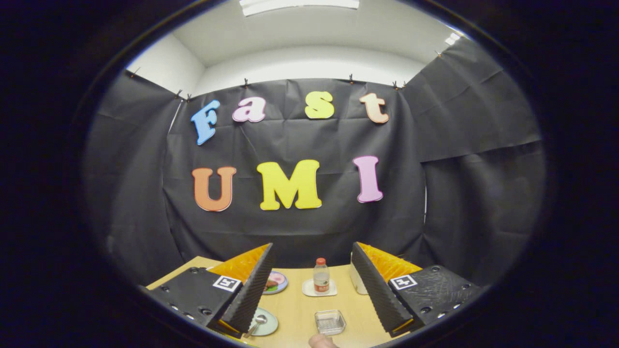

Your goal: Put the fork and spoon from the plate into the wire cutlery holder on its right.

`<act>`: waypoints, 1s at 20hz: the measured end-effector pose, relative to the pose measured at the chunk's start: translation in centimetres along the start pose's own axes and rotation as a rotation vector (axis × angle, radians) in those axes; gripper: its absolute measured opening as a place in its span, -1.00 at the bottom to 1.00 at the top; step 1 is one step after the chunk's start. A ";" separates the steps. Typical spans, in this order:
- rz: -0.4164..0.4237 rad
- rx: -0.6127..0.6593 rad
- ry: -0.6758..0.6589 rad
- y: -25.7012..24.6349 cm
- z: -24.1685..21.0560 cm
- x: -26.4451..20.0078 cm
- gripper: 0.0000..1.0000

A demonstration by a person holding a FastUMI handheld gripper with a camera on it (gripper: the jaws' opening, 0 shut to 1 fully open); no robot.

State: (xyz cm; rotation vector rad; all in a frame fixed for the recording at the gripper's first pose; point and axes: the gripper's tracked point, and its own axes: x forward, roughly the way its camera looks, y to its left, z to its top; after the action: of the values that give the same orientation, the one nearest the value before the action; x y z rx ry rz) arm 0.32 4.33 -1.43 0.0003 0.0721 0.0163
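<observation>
A small pale plate (269, 326) lies on the wooden table (300, 309), partly hidden behind my left finger. A metal spoon (257, 323) rests on it, bowl toward the table's middle. I cannot make out the fork. To the plate's right stands the low square wire cutlery holder (330, 322), which looks empty. My gripper (312, 245) is held high above the table, open wide, with nothing between its fingers. Plate and holder both lie below it, the holder in the gap between the fingers.
Farther back a small bottle (321, 275) with a red cap stands on a white coaster (309, 290). A patterned dish (277, 282) sits left of it and a white object (358, 284) peeks from behind my right finger. A person's fingertip (321, 341) shows nearest me.
</observation>
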 end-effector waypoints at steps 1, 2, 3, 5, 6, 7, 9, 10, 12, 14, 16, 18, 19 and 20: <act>-0.001 -0.002 -0.001 0.4 -0.1 -0.1 0.92; 0.002 -0.003 0.000 0.9 -0.2 -0.2 0.91; 0.004 -0.006 0.002 1.4 -0.5 -0.2 0.91; -0.019 -0.021 0.004 1.6 -0.9 -0.2 0.92; -0.043 -0.028 0.004 1.4 -1.3 -0.1 0.92; -0.051 -0.033 0.011 1.7 -1.9 0.0 0.92; -0.044 -0.034 0.051 3.2 -4.1 0.4 0.92; -0.040 -0.040 0.076 3.8 -5.4 0.7 0.92; -0.026 -0.045 0.137 5.1 -8.5 1.3 0.92; -0.024 -0.059 0.206 6.3 -12.1 1.8 0.92; -0.016 -0.074 0.276 7.6 -15.8 2.4 0.92; -0.002 -0.079 0.364 8.9 -20.1 2.6 0.92; 0.005 -0.073 0.412 9.6 -22.3 2.7 0.92; 0.016 -0.069 0.459 10.4 -24.4 2.7 0.92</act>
State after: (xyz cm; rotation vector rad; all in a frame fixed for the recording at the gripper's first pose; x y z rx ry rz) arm 1.06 14.78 -25.91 -0.0717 0.5302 0.0350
